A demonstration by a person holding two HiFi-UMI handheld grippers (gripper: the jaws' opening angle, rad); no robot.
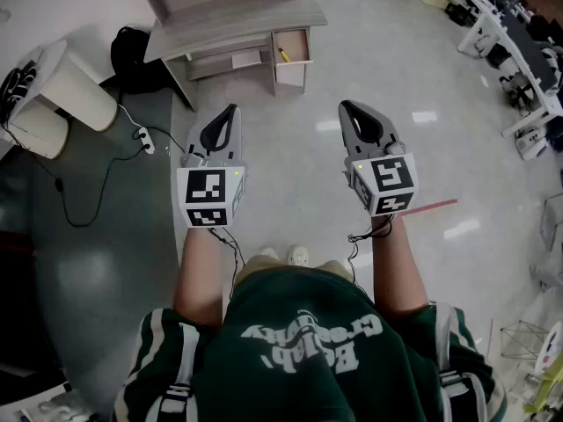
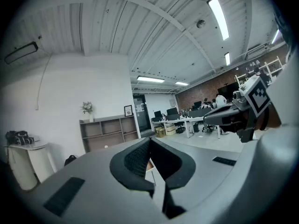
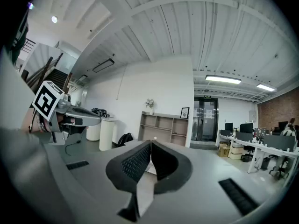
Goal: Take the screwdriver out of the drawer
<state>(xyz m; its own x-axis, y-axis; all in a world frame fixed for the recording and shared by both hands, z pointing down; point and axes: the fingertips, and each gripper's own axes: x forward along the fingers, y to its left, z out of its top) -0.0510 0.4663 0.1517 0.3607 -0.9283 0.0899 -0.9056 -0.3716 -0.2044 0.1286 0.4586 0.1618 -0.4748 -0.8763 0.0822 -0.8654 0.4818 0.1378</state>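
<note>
Approaching: the step in hand is judged to be the walk-up to the drawer (image 1: 296, 40); no reach or grasp has begun.
Left tongs (image 1: 232, 109): held level, tips closed together, nothing between them.
Right tongs (image 1: 345, 105): held level, pads pressed fully together, nothing held.
Drawer: stands pulled open at the right end of the surface (image 1: 237, 20), ahead of both tongs and roughly between their two lines, well apart from either.
Screwdriver (image 1: 283, 54): a small yellow item lying inside the open drawer, toward its left side; too small to tell its details. It is far ahead of the tips, slightly nearer the line of the right tongs than of the left by a narrow margin.
Intervening ground: bare floor (image 1: 290, 148) lies between the tongs and the drawer.
Next move, as judged: close the gap to the drawer, spread one pair of tongs, lower it over the yellow handle, then shut on it.
Risk, as judged: the drawer is narrow, so the tips may strike its walls.
</note>
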